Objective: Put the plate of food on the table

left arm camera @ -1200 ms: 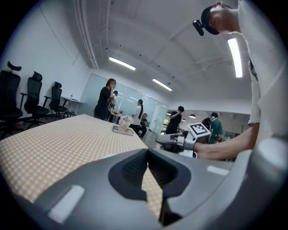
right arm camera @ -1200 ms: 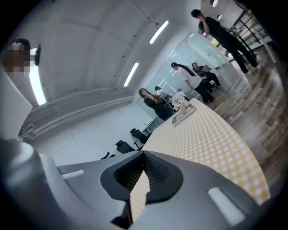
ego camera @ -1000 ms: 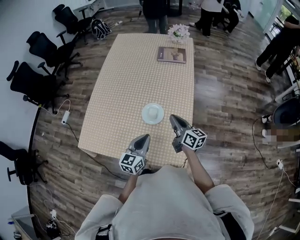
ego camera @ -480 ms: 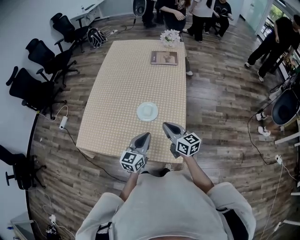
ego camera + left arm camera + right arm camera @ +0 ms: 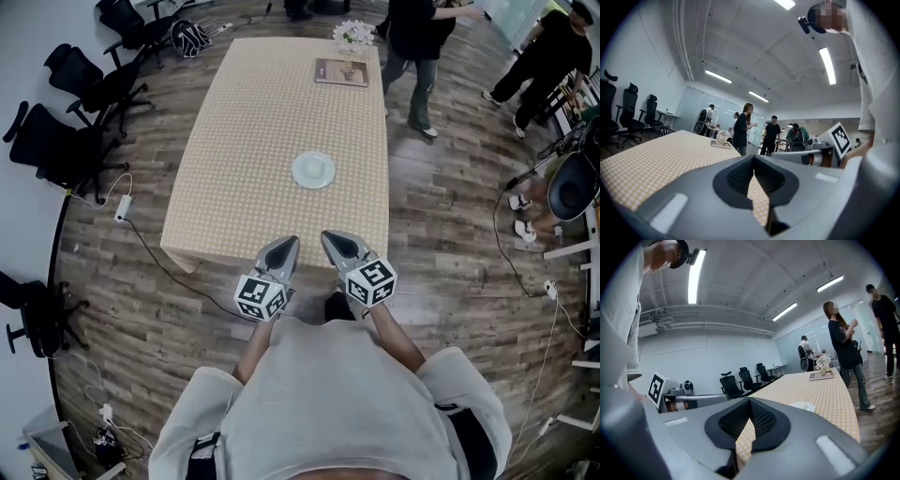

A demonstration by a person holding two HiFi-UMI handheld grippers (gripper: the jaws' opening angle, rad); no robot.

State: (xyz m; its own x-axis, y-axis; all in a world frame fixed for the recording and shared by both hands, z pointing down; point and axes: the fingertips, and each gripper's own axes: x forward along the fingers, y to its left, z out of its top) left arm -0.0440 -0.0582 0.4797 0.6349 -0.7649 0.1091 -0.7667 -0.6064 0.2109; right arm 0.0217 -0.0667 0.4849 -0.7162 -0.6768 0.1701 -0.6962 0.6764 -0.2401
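A white plate point(image 5: 313, 170) sits on the table with the yellow checked cloth point(image 5: 253, 141), toward its near right part; the right gripper view shows the plate point(image 5: 802, 405) low over the cloth, and I cannot make out any food on it. Both grippers hang side by side just off the table's near edge, well short of the plate. My left gripper point(image 5: 286, 247) is shut and holds nothing, its tips meeting in its own view point(image 5: 753, 160). My right gripper point(image 5: 330, 239) is shut and empty too point(image 5: 750, 403).
A book point(image 5: 340, 72) and a pot of flowers point(image 5: 353, 34) stand at the table's far end. Black office chairs point(image 5: 66, 141) line the left wall. A person point(image 5: 412, 37) stands by the table's far right corner, another point(image 5: 548, 52) further right. Cables point(image 5: 141, 244) cross the wooden floor.
The table and plate have slid farther from me; my grippers, once over the near edge, now hang off it. A person has walked up to the table's far right corner.
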